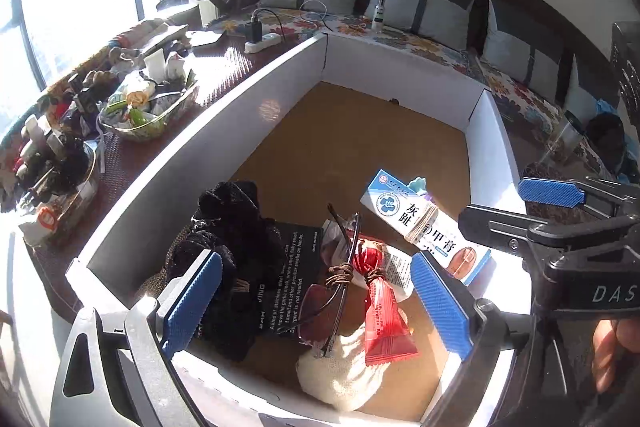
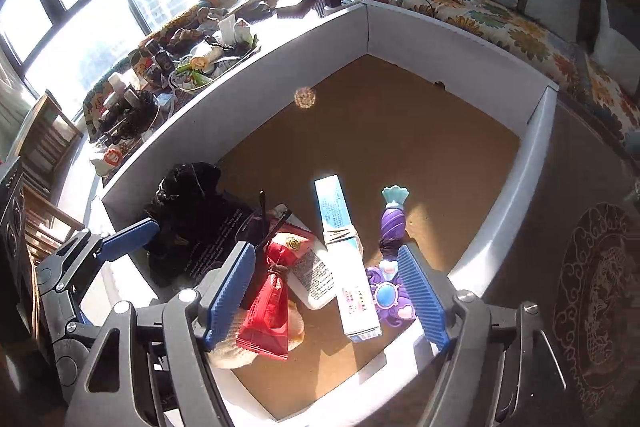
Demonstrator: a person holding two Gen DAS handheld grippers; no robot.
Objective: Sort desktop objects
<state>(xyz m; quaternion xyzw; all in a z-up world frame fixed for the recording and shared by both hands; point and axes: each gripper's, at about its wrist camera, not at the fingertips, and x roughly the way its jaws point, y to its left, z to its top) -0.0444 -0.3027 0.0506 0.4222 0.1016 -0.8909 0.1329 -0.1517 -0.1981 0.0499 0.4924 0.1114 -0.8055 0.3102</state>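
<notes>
Hovering over the near end of the white box (image 1: 208, 131), the left gripper (image 1: 316, 307) is held with its blue fingers spread wide and nothing between them. The right gripper (image 2: 326, 291) is likewise spread and empty. Inside the box, a red packet (image 1: 386, 323), glasses (image 1: 336, 283), a blue-and-white carton (image 2: 346, 263), a purple toy (image 2: 390, 227) and a black cloth (image 1: 232, 223) are piled together at the near end.

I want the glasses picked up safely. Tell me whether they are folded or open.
Open, it seems: the glasses lie in the box with one temple arm sticking straight out past the red packet.
</notes>
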